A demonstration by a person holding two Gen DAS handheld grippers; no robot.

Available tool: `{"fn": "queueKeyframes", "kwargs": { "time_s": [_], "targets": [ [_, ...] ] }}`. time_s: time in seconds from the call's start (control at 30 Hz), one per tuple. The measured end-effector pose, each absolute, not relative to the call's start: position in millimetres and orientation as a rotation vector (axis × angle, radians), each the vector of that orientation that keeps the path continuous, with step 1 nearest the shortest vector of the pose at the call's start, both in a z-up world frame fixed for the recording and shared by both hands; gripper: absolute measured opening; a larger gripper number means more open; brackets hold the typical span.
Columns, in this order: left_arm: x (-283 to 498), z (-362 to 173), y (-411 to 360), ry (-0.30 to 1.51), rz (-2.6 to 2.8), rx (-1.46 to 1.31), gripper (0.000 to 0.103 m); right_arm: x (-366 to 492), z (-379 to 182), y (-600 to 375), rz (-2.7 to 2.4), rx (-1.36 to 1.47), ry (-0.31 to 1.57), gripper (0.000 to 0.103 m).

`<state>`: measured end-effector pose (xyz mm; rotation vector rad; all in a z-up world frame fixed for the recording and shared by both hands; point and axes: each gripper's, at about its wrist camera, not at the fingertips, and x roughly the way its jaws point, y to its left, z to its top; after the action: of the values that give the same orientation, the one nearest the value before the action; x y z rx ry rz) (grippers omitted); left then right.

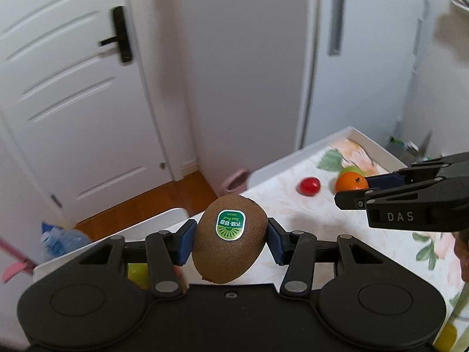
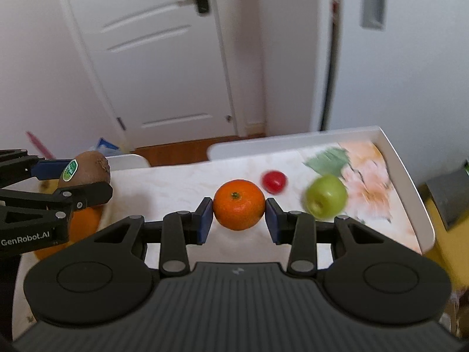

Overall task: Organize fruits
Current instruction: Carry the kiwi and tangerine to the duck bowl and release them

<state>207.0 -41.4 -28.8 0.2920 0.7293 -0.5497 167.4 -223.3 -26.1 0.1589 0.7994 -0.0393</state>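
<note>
1. Left gripper (image 1: 231, 242): jaws pinching the kiwi (image 1: 230, 239) across its short sides, blue pads touching both flanks. Kiwi is off the bench, its long axis tilted, sticker facing the camera.
2. Right gripper (image 2: 239, 215): jaws pinching the mandarin (image 2: 239, 204) at its left and right sides, stem up. It looks lifted or barely above the bench (image 2: 176, 182); contact underneath cannot be told.
3. Loose fruit on the floral cloth: green apple (image 2: 326, 196) just right of the right jaws, red tomato (image 2: 274, 181) beyond the mandarin, apart from both.
4. At the left end of the bench: an orange fruit (image 2: 83, 224) under the left gripper in the right wrist view, and a yellow-green fruit (image 1: 137, 272) low behind the left linkage. Whether they sit in a container is hidden.
5. Key relation: that left-end pile lies directly below and near the left gripper, so the kiwi is closer to the drop spot; the mandarin is well to its right and would have to travel leftward across the bench.
6. Judgement: both hands loaded, transport step; kiwi probably goes down first.
7. Risk: the two grippers converge on one spot and may collide.
</note>
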Motion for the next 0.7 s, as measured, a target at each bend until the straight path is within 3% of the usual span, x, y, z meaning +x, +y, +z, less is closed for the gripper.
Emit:
{"fn": "queueKeyframes", "kwargs": {
  "time_s": [0.37, 0.7],
  "targets": [
    [177, -3, 15, 0.703, -0.313, 0.158, 0.055, 186, 9, -164, 0.21, 0.06, 0.742, 0.054],
    [177, -16, 61, 0.752, -0.108, 0.06, 0.055, 214, -2, -112, 0.392, 0.003, 0.765, 0.054]
  ]
}}
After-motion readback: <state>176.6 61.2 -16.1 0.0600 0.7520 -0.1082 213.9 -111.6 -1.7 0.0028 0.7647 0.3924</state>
